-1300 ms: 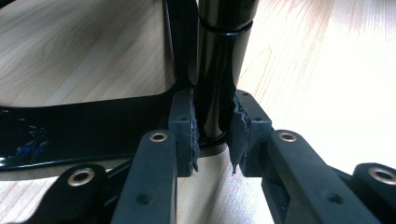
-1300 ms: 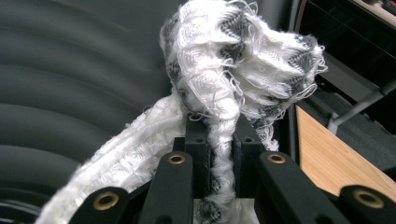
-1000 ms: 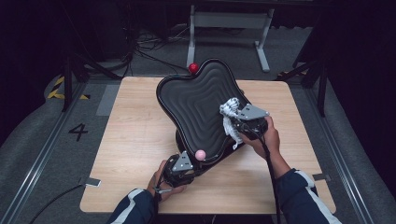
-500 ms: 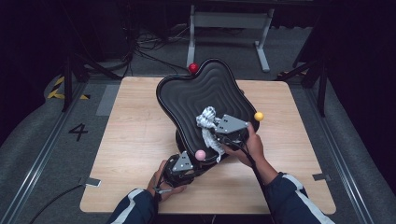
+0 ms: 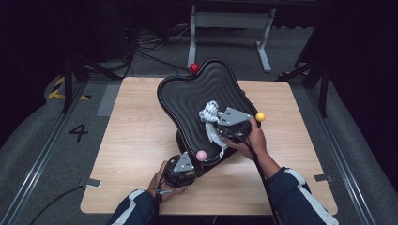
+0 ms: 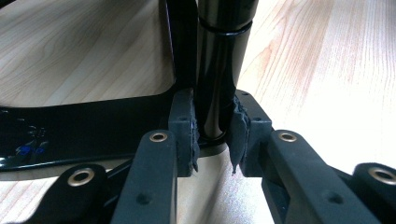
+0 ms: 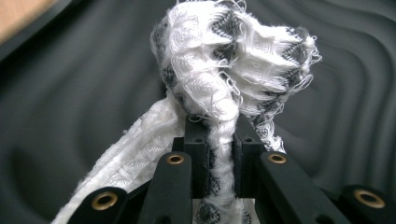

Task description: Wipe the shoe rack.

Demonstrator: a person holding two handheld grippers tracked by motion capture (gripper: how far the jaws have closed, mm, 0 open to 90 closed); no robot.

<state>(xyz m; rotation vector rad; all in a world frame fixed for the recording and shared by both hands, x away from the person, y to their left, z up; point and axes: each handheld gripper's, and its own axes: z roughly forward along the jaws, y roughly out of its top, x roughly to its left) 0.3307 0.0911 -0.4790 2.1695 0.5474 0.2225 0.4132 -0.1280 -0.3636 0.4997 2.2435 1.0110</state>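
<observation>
Since a second ago we've slid the right tool (image 5: 213, 123), clamped on the cloth (image 5: 210, 117), across the tray (image 5: 187, 93), while the left tool (image 5: 190, 164) grips its post (image 6: 219, 70); pushing hard could tip it.

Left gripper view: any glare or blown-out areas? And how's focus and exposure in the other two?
Left gripper view: the wooden table blows out to near white at right, and the glossy black post carries bright reflection streaks. Right gripper view: the white cloth is sharp and evenly lit, while the ridged black tray behind goes soft. High view: the table is well lit but the surrounding floor falls into deep shadow.
</observation>
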